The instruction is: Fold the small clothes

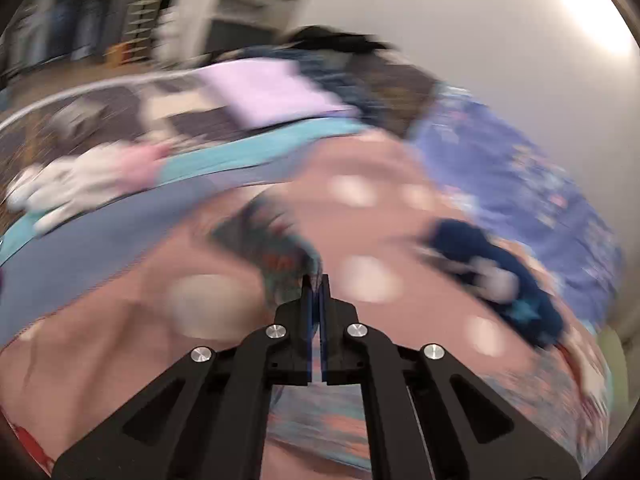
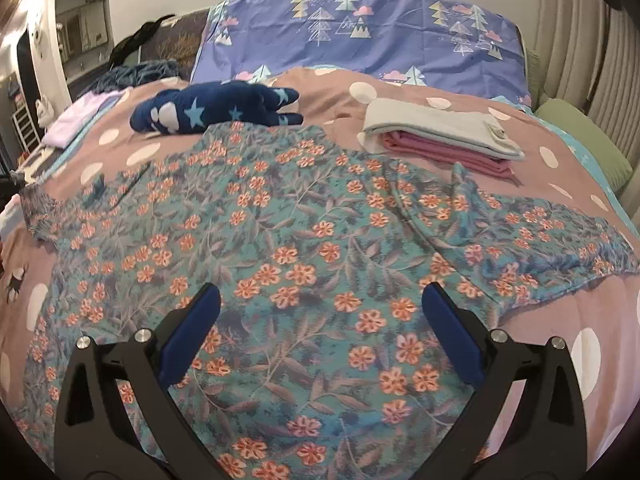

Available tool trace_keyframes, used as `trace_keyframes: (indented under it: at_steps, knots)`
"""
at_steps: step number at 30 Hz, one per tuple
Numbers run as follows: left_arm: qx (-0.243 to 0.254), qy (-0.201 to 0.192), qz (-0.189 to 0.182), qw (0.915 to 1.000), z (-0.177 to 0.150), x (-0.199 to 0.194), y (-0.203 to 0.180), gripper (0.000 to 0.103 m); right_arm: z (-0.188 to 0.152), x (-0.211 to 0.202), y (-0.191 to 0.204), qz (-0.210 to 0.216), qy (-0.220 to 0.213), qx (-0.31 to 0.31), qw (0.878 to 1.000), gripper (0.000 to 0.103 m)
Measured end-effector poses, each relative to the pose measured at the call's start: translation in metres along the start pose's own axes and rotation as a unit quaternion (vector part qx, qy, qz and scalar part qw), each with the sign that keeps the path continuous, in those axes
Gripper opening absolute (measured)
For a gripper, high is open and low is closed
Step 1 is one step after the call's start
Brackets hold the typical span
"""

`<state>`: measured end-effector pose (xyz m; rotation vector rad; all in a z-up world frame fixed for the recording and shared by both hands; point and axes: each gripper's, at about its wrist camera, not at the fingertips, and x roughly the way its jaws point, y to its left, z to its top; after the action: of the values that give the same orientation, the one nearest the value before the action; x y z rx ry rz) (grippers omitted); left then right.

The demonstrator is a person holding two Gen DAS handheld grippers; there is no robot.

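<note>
A teal garment with orange flowers [image 2: 304, 240] lies spread flat on the pink dotted bedspread [image 2: 532, 140]. My right gripper [image 2: 320, 304] is open just above its near part, fingers apart, holding nothing. In the blurred left wrist view my left gripper [image 1: 316, 280] is shut, its tips pinching an edge of the same floral garment [image 1: 276, 240], which trails under the fingers. A folded stack, a pale grey piece on pink ones [image 2: 436, 132], lies at the back right of the bed.
A navy star-print soft toy [image 2: 216, 110] lies beyond the garment, also in the left wrist view [image 1: 496, 272]. A purple tree-print pillow [image 2: 360, 28] is at the headboard, a folded lilac cloth [image 2: 76, 118] at far left, a green cushion [image 2: 580, 136] at right.
</note>
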<state>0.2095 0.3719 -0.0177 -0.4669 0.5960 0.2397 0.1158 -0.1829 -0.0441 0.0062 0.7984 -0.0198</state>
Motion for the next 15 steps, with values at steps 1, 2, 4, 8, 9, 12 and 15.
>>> trace_keyframes:
  at_steps: [1, 2, 4, 8, 9, 12, 15]
  knots:
    - [0.025, -0.001, -0.029, 0.9993, -0.003, -0.011, -0.026, 0.002, -0.001, -0.003, -0.004, 0.002, -0.002, 0.007, 1.000, 0.101]
    - [0.046, -0.001, -0.053, 0.9976, -0.007, -0.020, -0.049, 0.002, -0.001, -0.005, -0.006, 0.004, -0.004, 0.011, 1.000, 0.101]
    - [0.093, 0.009, -0.110, 0.9895, -0.023, -0.038, -0.103, 0.002, -0.004, -0.009, -0.013, 0.007, -0.007, 0.018, 1.000, 0.101]
    - [0.191, 0.049, -0.209, 0.9579, -0.083, -0.065, -0.205, 0.002, -0.012, -0.016, -0.026, 0.003, -0.011, 0.027, 1.000, 0.101]
    - [0.215, 0.063, -0.230, 0.9470, -0.103, -0.069, -0.227, 0.002, -0.014, -0.017, -0.030, 0.002, -0.011, 0.030, 0.999, 0.101]
    - [0.319, 0.118, -0.247, 0.9072, -0.183, -0.070, -0.290, 0.003, -0.020, -0.019, -0.051, -0.007, -0.006, 0.047, 0.999, 0.101]
    - [0.385, 0.164, -0.246, 0.8741, -0.245, -0.060, -0.316, 0.026, -0.025, -0.019, -0.069, -0.012, -0.001, 0.067, 0.998, 0.101]
